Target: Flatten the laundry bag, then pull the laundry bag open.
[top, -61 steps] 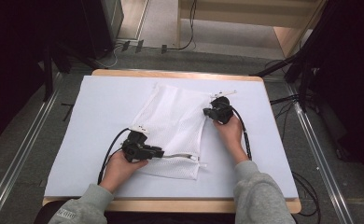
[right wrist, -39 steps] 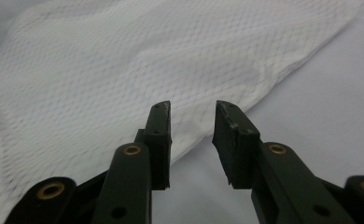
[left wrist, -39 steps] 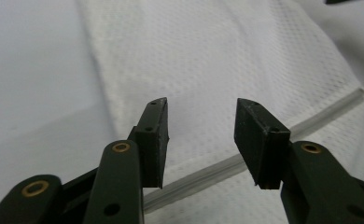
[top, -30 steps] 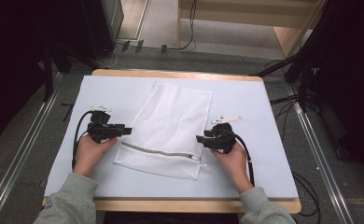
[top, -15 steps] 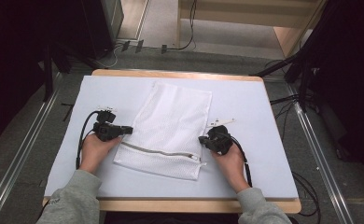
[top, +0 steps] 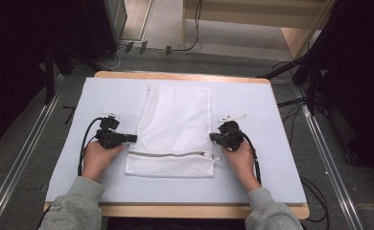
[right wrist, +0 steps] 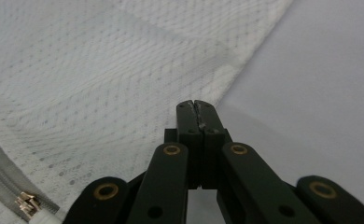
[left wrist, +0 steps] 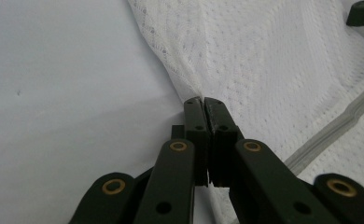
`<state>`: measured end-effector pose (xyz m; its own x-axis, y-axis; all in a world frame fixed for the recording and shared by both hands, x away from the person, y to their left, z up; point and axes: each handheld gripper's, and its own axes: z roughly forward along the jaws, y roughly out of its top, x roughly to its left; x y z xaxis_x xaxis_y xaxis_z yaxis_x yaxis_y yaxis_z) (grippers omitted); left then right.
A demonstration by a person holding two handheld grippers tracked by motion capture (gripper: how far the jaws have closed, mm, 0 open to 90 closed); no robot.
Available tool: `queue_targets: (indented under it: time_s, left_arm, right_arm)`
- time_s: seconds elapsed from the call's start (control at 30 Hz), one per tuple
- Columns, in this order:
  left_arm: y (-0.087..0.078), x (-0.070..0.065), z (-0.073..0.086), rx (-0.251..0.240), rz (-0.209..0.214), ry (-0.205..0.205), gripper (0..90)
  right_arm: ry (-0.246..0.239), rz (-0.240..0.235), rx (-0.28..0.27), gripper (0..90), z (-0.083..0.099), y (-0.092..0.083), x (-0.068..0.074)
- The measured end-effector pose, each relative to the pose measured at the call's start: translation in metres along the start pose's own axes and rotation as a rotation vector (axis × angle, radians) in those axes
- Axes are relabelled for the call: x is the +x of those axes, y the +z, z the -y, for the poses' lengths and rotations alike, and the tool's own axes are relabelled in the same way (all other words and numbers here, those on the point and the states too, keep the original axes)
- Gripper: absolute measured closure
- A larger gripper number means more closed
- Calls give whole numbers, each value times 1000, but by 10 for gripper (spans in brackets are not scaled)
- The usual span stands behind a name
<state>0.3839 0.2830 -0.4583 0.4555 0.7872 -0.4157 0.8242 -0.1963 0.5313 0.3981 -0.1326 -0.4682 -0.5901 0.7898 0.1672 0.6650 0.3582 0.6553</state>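
Both grippers' jaws newly together vs earlier: L gripper (top: 133, 138) & R gripper (top: 212, 137) at mesh bag (top: 175, 124) edges.

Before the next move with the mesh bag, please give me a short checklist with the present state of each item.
1. Left tongs shut at the bag's left edge: ok.
2. Right tongs shut at its right edge: ok.
3. Mesh really pinched between the pads: cannot tell.
4. Zipper closed, slider at the right end: ok.
5. Bag lies flat on the mat: ok.
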Motion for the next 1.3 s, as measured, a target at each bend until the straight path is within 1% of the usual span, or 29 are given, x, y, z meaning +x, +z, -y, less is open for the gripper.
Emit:
queue_targets:
  time_s: [0.03, 0.13, 0.2, 0.27, 0.33, 0.37, 0.4, 0.43, 0.5, 0.53, 0.6, 0.63, 0.7, 0.87, 0.9, 0.97, 1.07, 1.1, 1.13, 1.17, 1.2, 1.3]
  left_arm:
    - [-2, 0, 2, -2, -8, 0, 898]
    - [-4, 1, 3, -9, -12, -1, 884]
    - [-6, 1, 3, -22, -17, 3, 797]
    - [-9, -2, 3, -31, -29, 19, 726]
    - [-13, -4, 3, -42, -30, 34, 660]
    - [-15, -5, 3, -45, -27, 47, 647]
    - [-16, -7, 3, -52, -24, 50, 628]
    - [-18, -9, 3, -63, -18, 58, 598]
    - [-19, -11, 3, -67, -10, 64, 584]
    - [-21, -13, 2, -69, -9, 76, 569]
    - [-21, -19, 2, -84, 5, 84, 536]
    - [-22, -21, 2, -85, 6, 93, 517]
    - [-21, -25, 1, -83, 8, 108, 485]
    - [-18, -30, -2, -73, 23, 149, 458]
    - [-18, -30, -2, -73, 23, 149, 452]
    - [-16, -31, -4, -74, 37, 155, 446]
    - [-15, -32, -4, -75, 38, 161, 441]
    - [-15, -34, -4, -71, 42, 173, 442]
    - [-14, -37, -4, -70, 29, 200, 443]
    - [-14, -38, -4, -69, 28, 200, 444]
    - [-13, -39, -5, -71, 40, 198, 443]
    - [-11, -41, -8, -77, 50, 205, 434]
  right_arm:
    - [8, 8, 3, 900, -1, 0, -3]
    - [26, -9, 4, 900, 0, -1, -5]
    - [15, -25, 3, 900, 1, -1, -5]
    - [8, -35, -17, 900, 0, -5, -2]
    - [3, -49, -37, 900, 0, -10, 1]
    - [-1, -58, -46, 896, 1, -13, 3]
    - [-6, -66, -51, 896, 3, -16, 4]
    - [-6, -74, -53, 897, 4, -19, 6]
    - [-17, -96, -57, 897, 9, -26, 12]
    - [-21, -106, -58, 897, 11, -28, 14]
    - [-25, -125, -58, 898, 16, -32, 20]
    - [-27, -132, -56, 898, 18, -34, 23]
    - [-38, -132, -53, 898, 23, -36, 26]
    - [-33, -135, -53, 897, 32, -41, 32]
    - [-33, -134, -52, 897, 33, -41, 33]
    - [-38, -128, -50, 897, 35, -40, 35]
    - [-35, -126, -48, 897, 37, -40, 35]
    - [-24, -129, -51, 898, 39, -39, 35]
    - [-16, -134, -48, 898, 40, -39, 35]
    - [-13, -133, -49, 899, 40, -39, 35]
    - [-13, -133, -48, 899, 40, -39, 35]
    - [0, -132, -44, 899, 42, -38, 33]
